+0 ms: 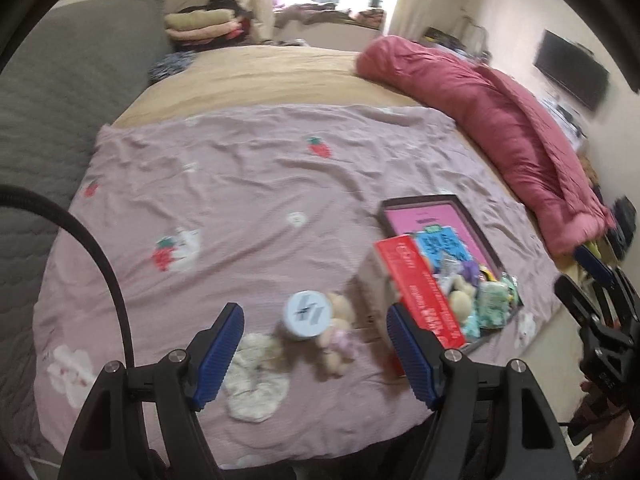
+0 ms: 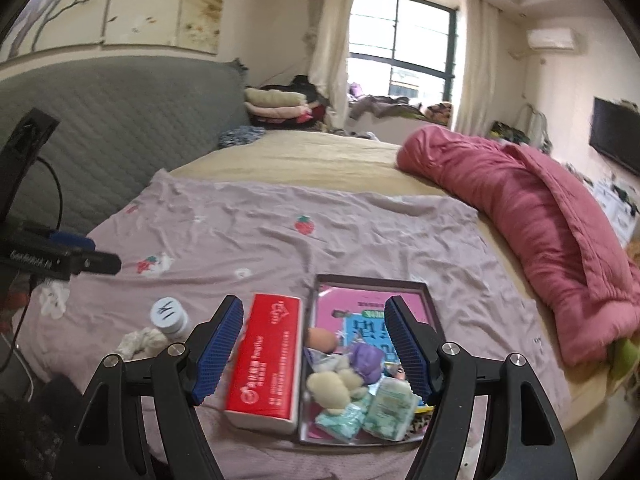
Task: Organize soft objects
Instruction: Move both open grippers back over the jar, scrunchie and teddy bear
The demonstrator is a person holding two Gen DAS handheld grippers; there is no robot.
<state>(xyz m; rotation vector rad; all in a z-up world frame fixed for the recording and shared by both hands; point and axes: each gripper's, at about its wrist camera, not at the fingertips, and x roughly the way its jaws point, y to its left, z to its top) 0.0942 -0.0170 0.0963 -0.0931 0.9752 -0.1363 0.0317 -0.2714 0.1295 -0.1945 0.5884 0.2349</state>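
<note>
A small plush bear (image 1: 338,330) lies on the pink strawberry sheet (image 1: 240,184) beside a white round jar (image 1: 306,314) and a cream crumpled cloth (image 1: 256,384). My left gripper (image 1: 314,354) is open and empty, hovering just above them. A dark shallow box (image 2: 428,300) holds several soft items: a cream plush (image 2: 334,386), a purple plush (image 2: 366,358) and green tissue packs (image 2: 384,408). A red tissue box (image 2: 266,360) lies against its left side. My right gripper (image 2: 314,350) is open and empty above the box.
A rolled red quilt (image 2: 540,216) lies along the bed's right side. A grey padded headboard (image 2: 120,128) stands at the left. Folded clothes (image 2: 276,106) are stacked at the far corner. A television (image 2: 616,140) hangs on the right wall.
</note>
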